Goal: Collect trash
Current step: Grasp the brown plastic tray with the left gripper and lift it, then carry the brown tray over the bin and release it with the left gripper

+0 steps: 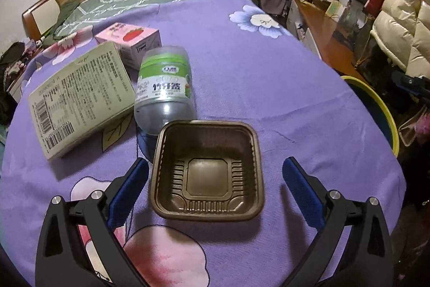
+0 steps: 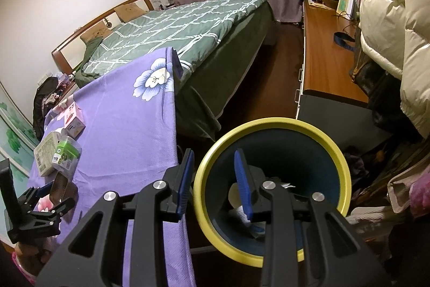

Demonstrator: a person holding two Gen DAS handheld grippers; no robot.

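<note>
My left claw (image 1: 215,179) sits spread wide on the purple floral tabletop (image 1: 268,88), its blue pads flanking the brown plastic tray (image 1: 208,170) without touching it; the tray stands upright and empty. Just behind it a clear bottle with a green label (image 1: 164,88) lies on its side, beside a pale printed carton (image 1: 80,96) and a pink box (image 1: 129,41). My right claw (image 2: 215,179) hovers over the near rim of the yellow-rimmed bin (image 2: 271,125), fingers partly apart and gripping nothing. Only the right wrist view looks down into the bin, where I see white and blue scraps at the bottom, though my own finger hides part of them and I cannot identify them. The left wrist view catches just a sliver of that bin at its right edge.
</note>
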